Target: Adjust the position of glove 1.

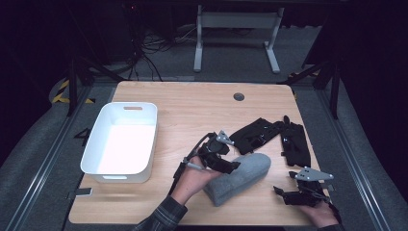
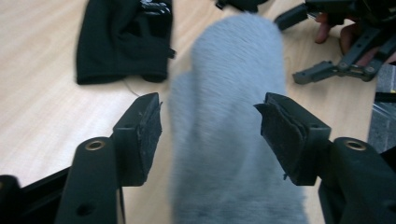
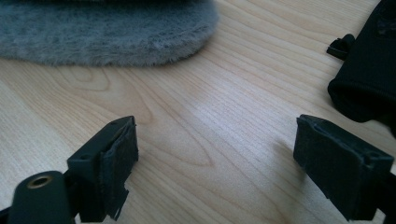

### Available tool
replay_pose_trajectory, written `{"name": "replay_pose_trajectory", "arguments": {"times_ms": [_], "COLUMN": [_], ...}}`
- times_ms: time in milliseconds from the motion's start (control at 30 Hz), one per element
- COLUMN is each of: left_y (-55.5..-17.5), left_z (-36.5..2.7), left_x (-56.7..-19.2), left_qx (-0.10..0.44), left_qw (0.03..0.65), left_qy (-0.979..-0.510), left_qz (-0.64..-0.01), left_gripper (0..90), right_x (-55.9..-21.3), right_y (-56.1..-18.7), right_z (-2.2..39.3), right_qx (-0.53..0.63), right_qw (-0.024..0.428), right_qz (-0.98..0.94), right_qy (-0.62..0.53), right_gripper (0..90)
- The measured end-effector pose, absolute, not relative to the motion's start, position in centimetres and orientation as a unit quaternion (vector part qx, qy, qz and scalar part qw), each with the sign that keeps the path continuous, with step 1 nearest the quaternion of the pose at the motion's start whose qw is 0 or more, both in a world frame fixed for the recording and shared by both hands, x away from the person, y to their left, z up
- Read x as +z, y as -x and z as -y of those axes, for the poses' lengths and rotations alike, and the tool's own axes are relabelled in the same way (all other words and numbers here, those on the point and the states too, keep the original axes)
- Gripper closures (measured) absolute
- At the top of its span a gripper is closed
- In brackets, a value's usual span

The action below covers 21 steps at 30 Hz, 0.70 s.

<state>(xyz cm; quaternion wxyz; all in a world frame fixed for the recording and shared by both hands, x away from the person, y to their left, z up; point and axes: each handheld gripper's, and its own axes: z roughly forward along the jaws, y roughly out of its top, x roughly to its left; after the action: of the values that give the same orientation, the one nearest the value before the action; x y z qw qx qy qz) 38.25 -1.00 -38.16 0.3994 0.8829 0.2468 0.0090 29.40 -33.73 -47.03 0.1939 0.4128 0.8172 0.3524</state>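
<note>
A grey fuzzy mitten (image 1: 240, 175) lies on the wooden table (image 1: 192, 106) near its front edge. My left gripper (image 1: 230, 165) hovers over the mitten's left end, held in a hand. In the left gripper view the mitten (image 2: 229, 116) runs between the two jaws of my left gripper (image 2: 210, 121), which stand open with gaps on both sides of the fabric. My right gripper (image 1: 284, 194) rests low at the front right, to the right of the mitten. Its jaws (image 3: 215, 158) are wide open over bare wood, with the mitten's edge (image 3: 102, 32) beyond them.
Two black gloves (image 1: 255, 134) (image 1: 294, 142) lie behind the mitten at the right. A white plastic bin (image 1: 120, 142) stands on the left of the table. A cable grommet (image 1: 238, 96) sits near the far edge.
</note>
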Motion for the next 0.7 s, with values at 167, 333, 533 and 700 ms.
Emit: {"name": "replay_pose_trajectory", "arguments": {"times_ms": [167, 333, 533, 700], "left_y": [-40.4, -40.5, -39.7, -39.0], "left_z": [0.8, 1.6, 2.6, 3.1], "left_x": [-39.6, -40.8, -42.1, -42.9], "left_qx": [-0.051, -0.057, -0.05, -0.038], "left_qw": [0.411, 0.398, 0.367, 0.347], "left_qy": [-0.881, -0.888, -0.901, -0.908], "left_qz": [-0.229, -0.224, -0.227, -0.233], "left_gripper": [29.9, 26.5, 20.7, 16.6], "right_x": [-47.0, -47.0, -47.0, -47.0], "right_y": [-29.4, -29.4, -29.3, -29.3], "right_z": [33.7, 33.7, 33.8, 33.8], "right_qx": [0.352, 0.352, 0.352, 0.352], "right_qw": [0.194, 0.194, 0.195, 0.195], "right_qz": [-0.817, -0.817, -0.818, -0.818], "right_qy": [-0.413, -0.413, -0.412, -0.412], "right_gripper": [14.2, 14.2, 14.3, 14.3]}}
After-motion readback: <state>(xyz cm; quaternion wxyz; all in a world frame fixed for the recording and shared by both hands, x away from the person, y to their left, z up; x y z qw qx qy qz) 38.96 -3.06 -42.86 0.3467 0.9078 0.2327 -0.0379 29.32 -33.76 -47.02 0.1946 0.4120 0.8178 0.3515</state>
